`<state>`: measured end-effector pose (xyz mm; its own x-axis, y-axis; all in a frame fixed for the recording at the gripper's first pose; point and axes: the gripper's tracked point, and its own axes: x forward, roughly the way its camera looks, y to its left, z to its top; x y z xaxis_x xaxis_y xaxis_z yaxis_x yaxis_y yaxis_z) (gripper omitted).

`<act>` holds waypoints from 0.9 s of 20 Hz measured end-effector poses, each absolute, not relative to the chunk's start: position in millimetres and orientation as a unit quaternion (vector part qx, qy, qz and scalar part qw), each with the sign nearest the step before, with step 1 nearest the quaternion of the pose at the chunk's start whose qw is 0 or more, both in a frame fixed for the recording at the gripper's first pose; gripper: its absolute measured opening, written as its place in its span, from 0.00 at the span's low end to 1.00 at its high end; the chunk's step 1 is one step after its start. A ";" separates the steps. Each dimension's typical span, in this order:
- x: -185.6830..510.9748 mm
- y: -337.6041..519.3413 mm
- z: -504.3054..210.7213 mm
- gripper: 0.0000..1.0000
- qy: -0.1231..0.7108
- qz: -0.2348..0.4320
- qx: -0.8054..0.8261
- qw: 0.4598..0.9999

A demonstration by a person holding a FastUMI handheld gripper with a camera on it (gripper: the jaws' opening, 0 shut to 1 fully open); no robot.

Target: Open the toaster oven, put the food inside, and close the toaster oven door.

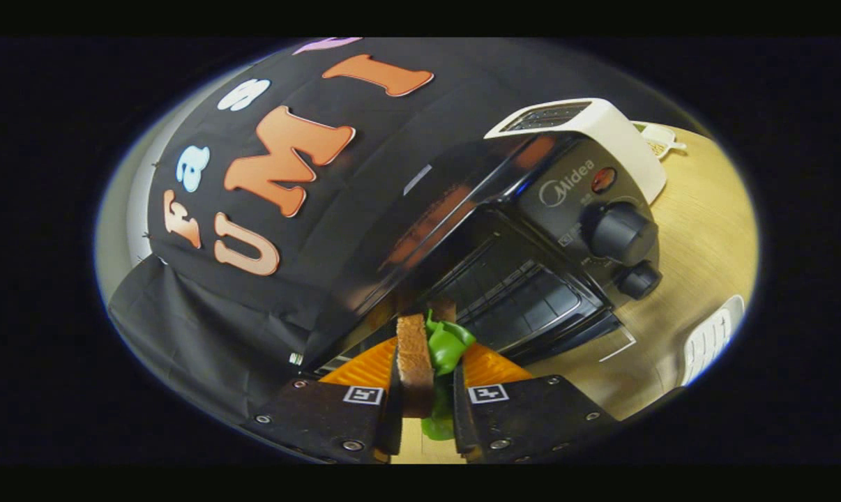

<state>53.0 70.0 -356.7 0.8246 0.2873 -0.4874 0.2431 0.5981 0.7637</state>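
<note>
Between the gripper's (429, 362) two fingers sits the food (424, 355), a sandwich made of a brown slice of bread standing on edge with a leaf of green lettuce beside it. Both fingers press against it, one on the bread side and one on the lettuce side, so the gripper is clamped on the sandwich and holds it above the wooden table (699, 237). Just ahead of the fingers stands the toaster oven (532, 237), black and glossy, seen tilted in this view. Its door (602, 328) is open and folded down toward the table, and the dark inside with a wire rack (525, 296) lies just beyond the sandwich. On the oven's front panel, beside the opening, are a small red light (603, 179), a large black knob (621, 232) and a smaller black knob (639, 279) below it. Behind the oven, toward the far edge of the table, stands a white slot toaster (602, 129), and past that a small white object that cannot be identified. Near the table's edge beside the oven lies a white object with ribs (713, 338). Black cloth hangs behind the oven as the booth wall (267, 279).
</note>
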 end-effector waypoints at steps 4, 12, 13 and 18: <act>69.8 69.8 -366.9 0.30 0.281 -0.010 0.461 0.842; 86.8 75.9 -376.5 0.30 0.247 -0.042 0.440 0.862; 88.6 76.4 -376.7 0.30 0.243 -0.045 0.435 0.866; 91.0 71.2 -382.4 0.41 0.254 -0.075 0.382 0.885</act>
